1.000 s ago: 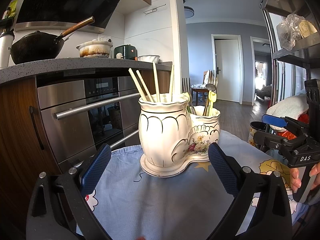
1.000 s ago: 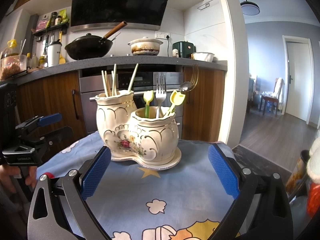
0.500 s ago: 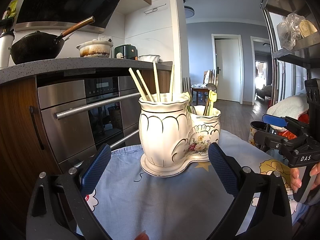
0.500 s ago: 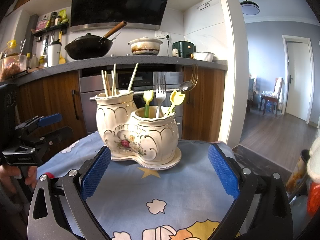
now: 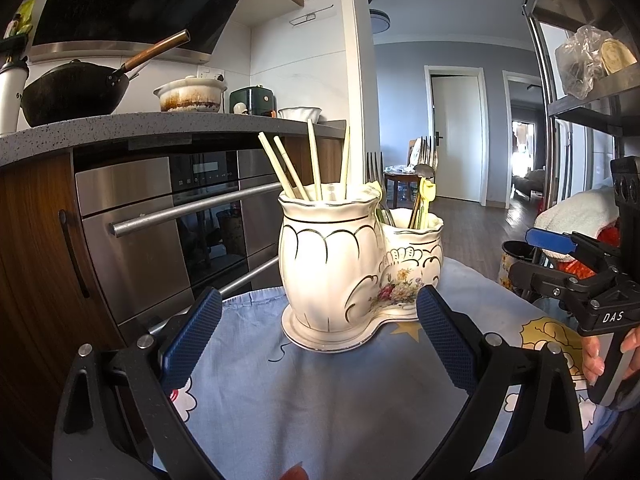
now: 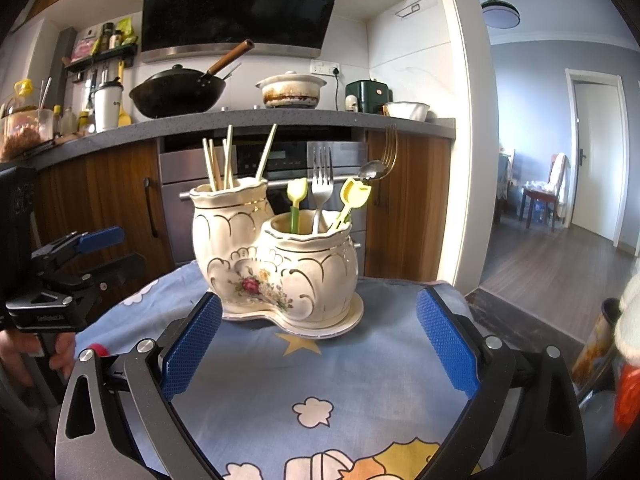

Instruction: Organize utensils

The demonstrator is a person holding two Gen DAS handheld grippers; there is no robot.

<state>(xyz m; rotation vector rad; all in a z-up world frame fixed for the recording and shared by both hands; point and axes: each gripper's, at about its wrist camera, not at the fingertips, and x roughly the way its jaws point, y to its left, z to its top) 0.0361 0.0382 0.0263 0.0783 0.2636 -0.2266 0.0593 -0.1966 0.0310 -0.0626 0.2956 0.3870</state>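
A white double-pot ceramic utensil holder stands on a blue patterned tablecloth. Its taller pot holds several chopsticks. Its shorter pot holds a steel fork, two yellow-green tulip-headed picks, a spoon and a gold fork. My left gripper is open and empty, just in front of the holder. My right gripper is open and empty, facing the holder from the other side. Each gripper shows in the other's view, the right one and the left one.
A kitchen counter with a wok, a pot and an oven below stands behind the table. A metal rack is at the right. A doorway and hall lie beyond.
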